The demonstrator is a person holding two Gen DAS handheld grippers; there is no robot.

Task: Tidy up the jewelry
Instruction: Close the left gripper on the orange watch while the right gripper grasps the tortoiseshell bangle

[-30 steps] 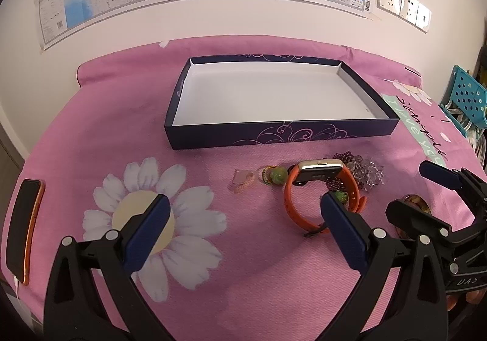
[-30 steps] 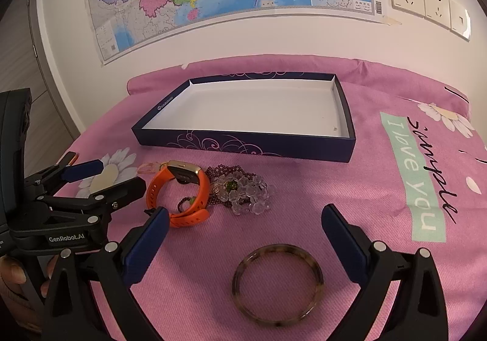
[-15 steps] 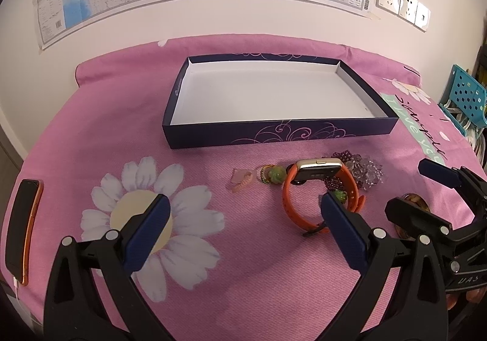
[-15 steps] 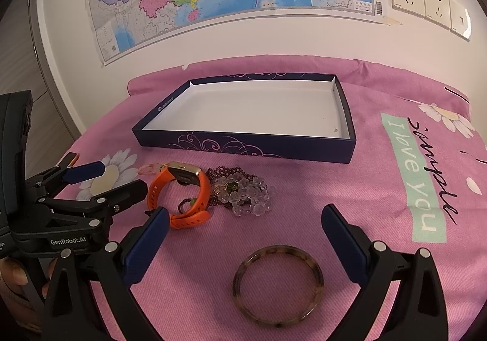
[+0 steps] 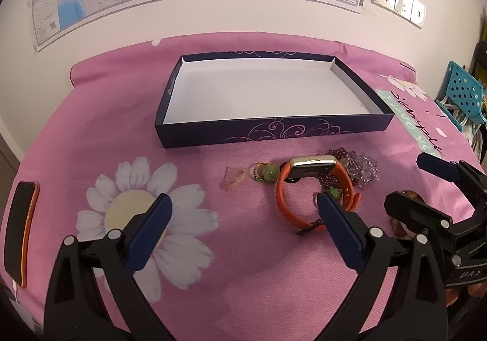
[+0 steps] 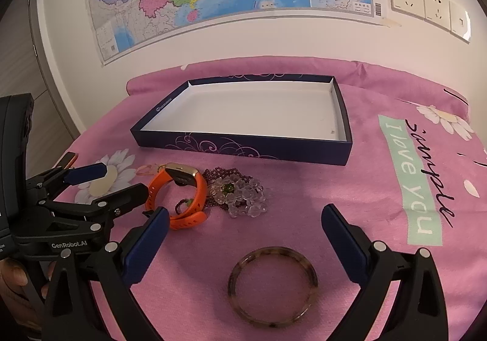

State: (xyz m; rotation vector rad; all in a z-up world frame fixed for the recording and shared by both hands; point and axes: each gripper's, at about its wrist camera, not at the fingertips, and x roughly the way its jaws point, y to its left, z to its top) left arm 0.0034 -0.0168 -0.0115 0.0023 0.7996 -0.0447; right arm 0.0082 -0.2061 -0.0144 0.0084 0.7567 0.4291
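So there's a soft pink blanket with a fuzzy nap, printed with white daisies and a mint strip of lettering. At about 12 o'clock on it sits a shallow rectangular box lid, navy cardboard with pale swirly line art on the outside wall and plain white inside.

The jewelry is all out on the blanket, in front of the box's near wall. There's an orange watch with a rubbery strap looped into a ring and a gold, rounded-rectangle case standing up on top. Right against it at 3 o'clock is a heap of clear faceted crystal beads, flower-shaped clusters with a green stone in the middle, tangled with a strand of tiny dark purple beads. At the watch's 9 o'clock there's a little green bead ring and a see-through pinkish ring.

The brown mottled bangle, smooth, glossy and perfectly round, lies flat by itself at 6 o'clock in the right wrist view, between the right gripper fingers, which are spread wide and touching nothing. The left gripper is spread wide too, blue pads on black plastic arms, its right finger overlapping the watch strap in its view; can't tell if it's touching.

A flat dark phone with an orange edge lies way out at 9 o'clock.
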